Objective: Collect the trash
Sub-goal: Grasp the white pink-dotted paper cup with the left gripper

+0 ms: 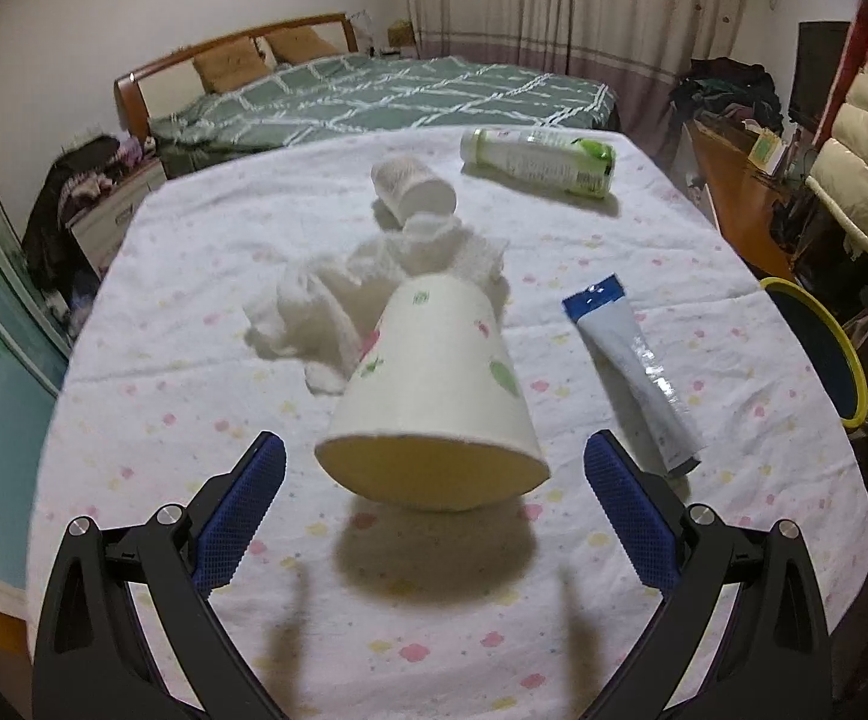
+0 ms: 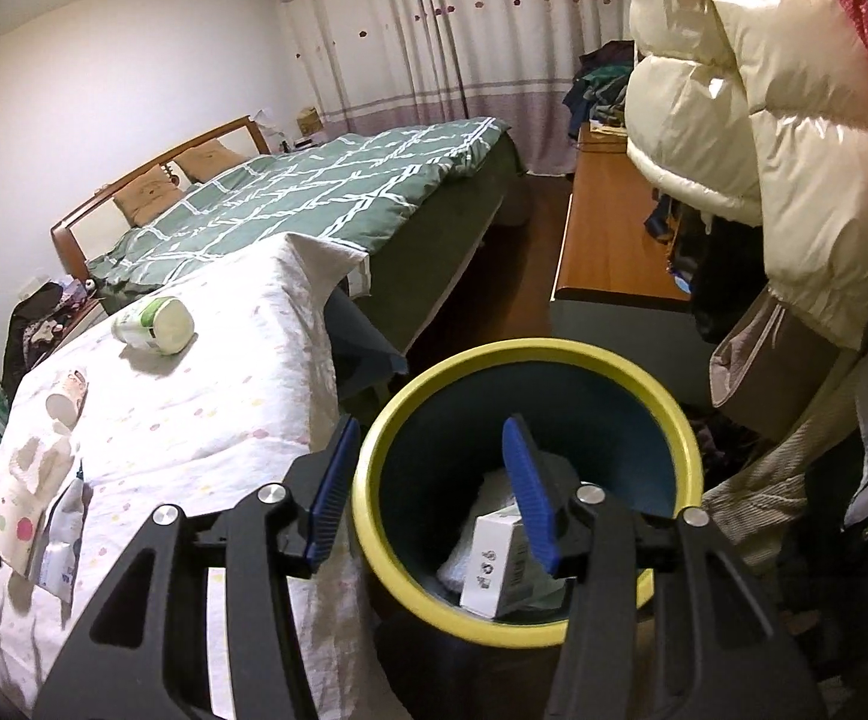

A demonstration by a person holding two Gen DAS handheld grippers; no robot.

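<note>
Left tongs (image 1: pixel 434 468): spread wide, empty, blue pads flanking the rim of a paper cup (image 1: pixel 434 396) lying on its side on the counter (image 1: pixel 703 240), mouth nearest. Advice: advance until the pads bracket the cup wall, close gently to avoid crushing. Beyond: crumpled tissue (image 1: pixel 374 282), tube (image 1: pixel 637 366), bottle (image 1: pixel 538 161). Right tongs (image 2: pixel 428 486): spread, empty, over the yellow-rimmed bin (image 2: pixel 682 420), holding a small box (image 2: pixel 493 564).

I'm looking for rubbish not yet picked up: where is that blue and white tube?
In the left wrist view the tube lies flat on the flowered tablecloth, right of the tipped paper cup and near the table edge beside the yellow-rimmed bin.
</note>
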